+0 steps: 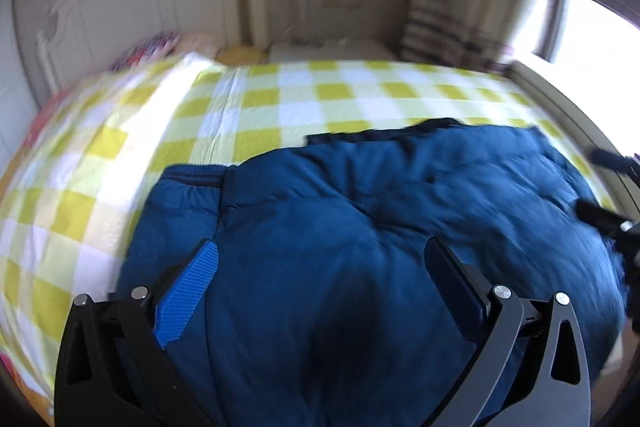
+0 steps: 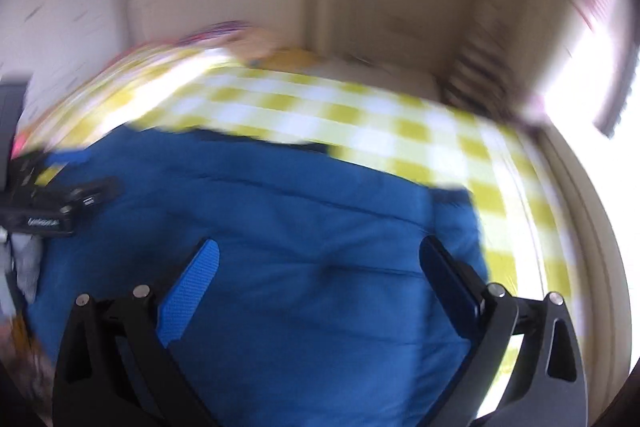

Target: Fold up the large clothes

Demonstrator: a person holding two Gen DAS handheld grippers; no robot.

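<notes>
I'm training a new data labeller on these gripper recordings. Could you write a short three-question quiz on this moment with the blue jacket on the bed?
1. True or false: the left gripper is clamped on the blue padded jacket.
2. What pattern does the bedspread under the jacket have? A) plain white B) yellow and white checks C) red stripes
3. Fill in: in the right wrist view, the right gripper has its jaws ____ above the jacket.

Key:
1. False; its jaws are spread wide with nothing between them.
2. B
3. open
</notes>
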